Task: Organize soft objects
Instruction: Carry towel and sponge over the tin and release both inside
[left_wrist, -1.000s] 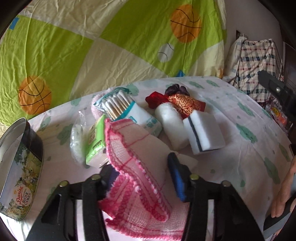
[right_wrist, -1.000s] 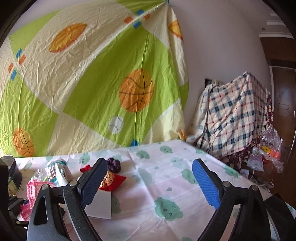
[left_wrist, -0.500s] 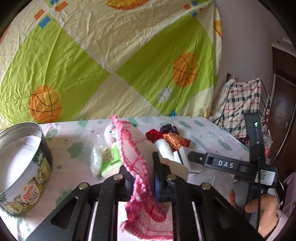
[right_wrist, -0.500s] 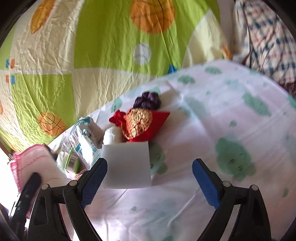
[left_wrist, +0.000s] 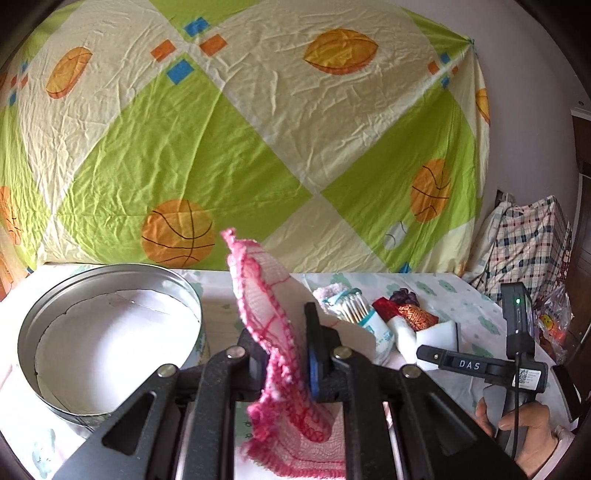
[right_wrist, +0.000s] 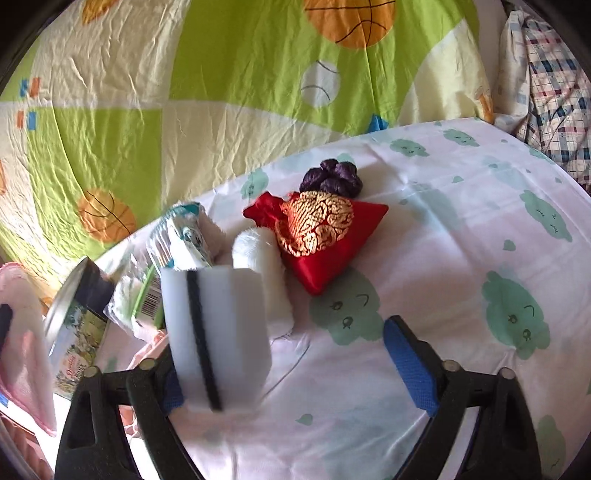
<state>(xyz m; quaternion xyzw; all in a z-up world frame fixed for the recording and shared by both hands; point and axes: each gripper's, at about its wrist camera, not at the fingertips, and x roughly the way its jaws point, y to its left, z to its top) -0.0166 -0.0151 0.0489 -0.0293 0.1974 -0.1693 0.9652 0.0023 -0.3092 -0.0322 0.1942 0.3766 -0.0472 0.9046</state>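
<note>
My left gripper is shut on a white cloth with pink crochet edging, held up in the air beside an open round tin. In the right wrist view, my right gripper is low over the bed and its jaws are closing. A white sponge with a black stripe lies between them against the left finger, and the blue right pad stands apart from it. Behind the sponge lie a white fluffy roll, a red and gold pouch and a purple scrunchie.
A cotton swab pack and a green-labelled packet lie left of the sponge, near the tin. A green patterned sheet hangs behind the bed. Plaid fabric is piled at the right. A hand holds the right gripper.
The left gripper shut on the pink-edged cloth, lifted it off the bed and carried it toward the tin. The right gripper tipped down over the sponge and its jaws narrowed.
</note>
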